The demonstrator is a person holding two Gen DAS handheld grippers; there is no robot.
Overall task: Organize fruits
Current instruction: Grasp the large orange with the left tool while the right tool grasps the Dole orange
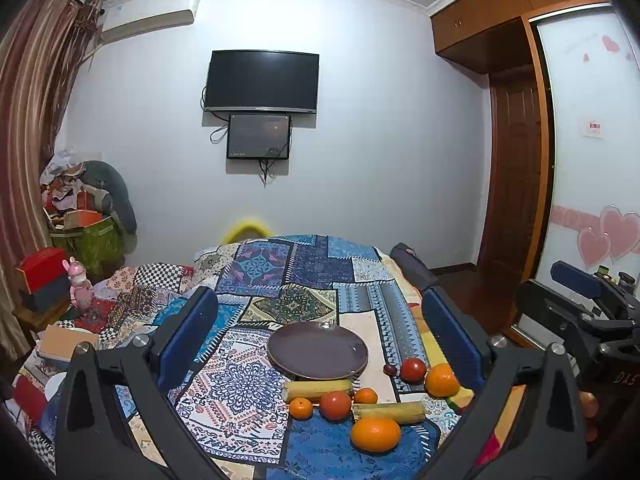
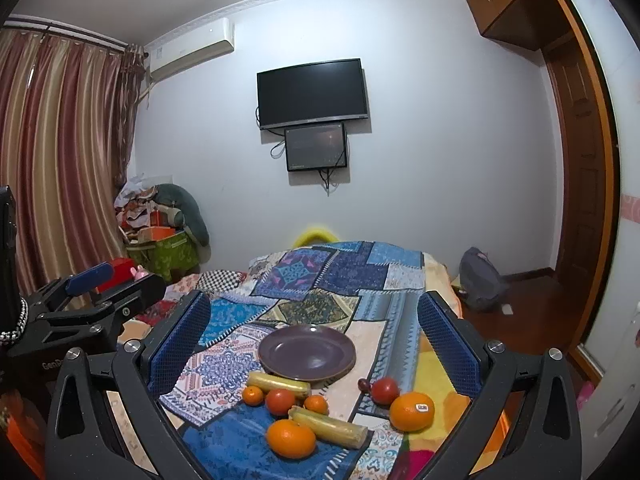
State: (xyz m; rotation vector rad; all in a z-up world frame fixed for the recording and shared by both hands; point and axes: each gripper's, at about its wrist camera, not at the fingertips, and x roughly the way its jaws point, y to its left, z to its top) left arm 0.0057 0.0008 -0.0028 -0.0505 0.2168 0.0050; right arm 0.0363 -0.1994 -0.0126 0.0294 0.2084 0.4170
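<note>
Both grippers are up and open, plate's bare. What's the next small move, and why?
Probably lower the right gripper onto the nearest orange: it lies closest in front, the purple plate holds nothing, and the left gripper is open and empty too.

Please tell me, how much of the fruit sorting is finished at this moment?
Nothing looks done yet: the purple plate is bare. Nothing is in hand; the left tongs and right tongs are open. All fruit remains on the patterned cloth, such as the stickered orange and the nearest orange.

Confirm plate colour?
Dark purple plate, nothing on it; clearest in the right wrist view.
</note>
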